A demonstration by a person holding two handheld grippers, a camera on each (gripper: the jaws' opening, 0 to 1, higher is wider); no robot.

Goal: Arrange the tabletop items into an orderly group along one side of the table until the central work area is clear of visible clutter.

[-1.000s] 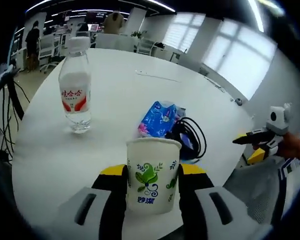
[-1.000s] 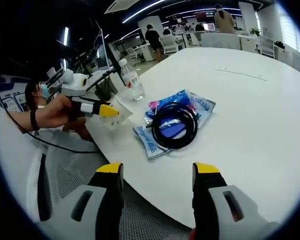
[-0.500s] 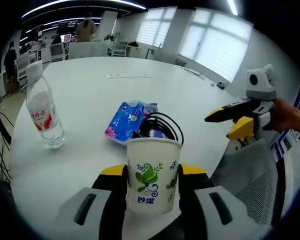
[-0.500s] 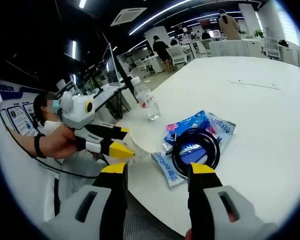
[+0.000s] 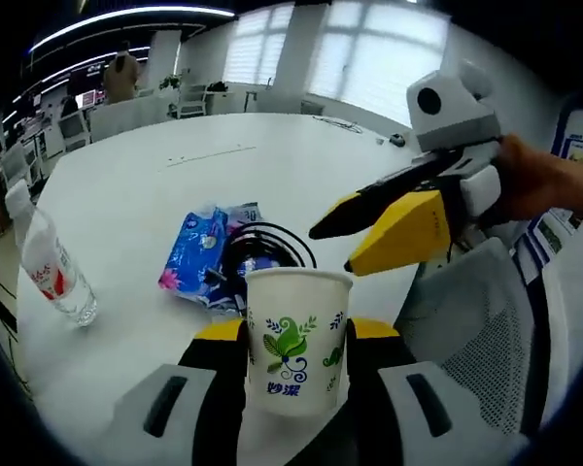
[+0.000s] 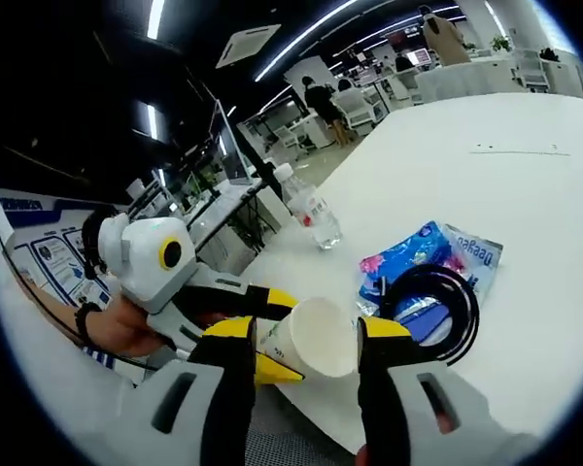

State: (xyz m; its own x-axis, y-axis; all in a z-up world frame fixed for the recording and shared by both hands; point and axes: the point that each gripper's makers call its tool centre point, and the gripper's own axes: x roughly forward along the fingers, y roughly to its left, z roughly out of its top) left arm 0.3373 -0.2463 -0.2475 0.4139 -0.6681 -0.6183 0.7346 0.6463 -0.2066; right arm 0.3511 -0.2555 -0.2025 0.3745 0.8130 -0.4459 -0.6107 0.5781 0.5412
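A white paper cup [image 5: 293,361] with a green leaf print stands upright between the jaws of my left gripper [image 5: 297,330], which is shut on it. In the right gripper view the left gripper [image 6: 277,335] comes in from the left and holds the cup [image 6: 318,337] with its mouth toward the camera. My right gripper [image 6: 306,332] is open, and the cup lies between its two jaws; I cannot tell if they touch it. In the left gripper view the right gripper [image 5: 330,252] hovers open, just right of and above the cup.
On the white round table [image 5: 146,184] lie blue packets [image 5: 189,254] under a black cable coil [image 5: 262,260], with a water bottle [image 5: 51,272] to their left. The packets [image 6: 418,254], coil [image 6: 437,303] and bottle [image 6: 313,209] lie beyond the cup. A mesh chair [image 5: 476,330] is beside the table edge.
The two grippers have come together: the right gripper now looms large beside the cup, and the cup sits between the right jaws. The left gripper still holds the cup.
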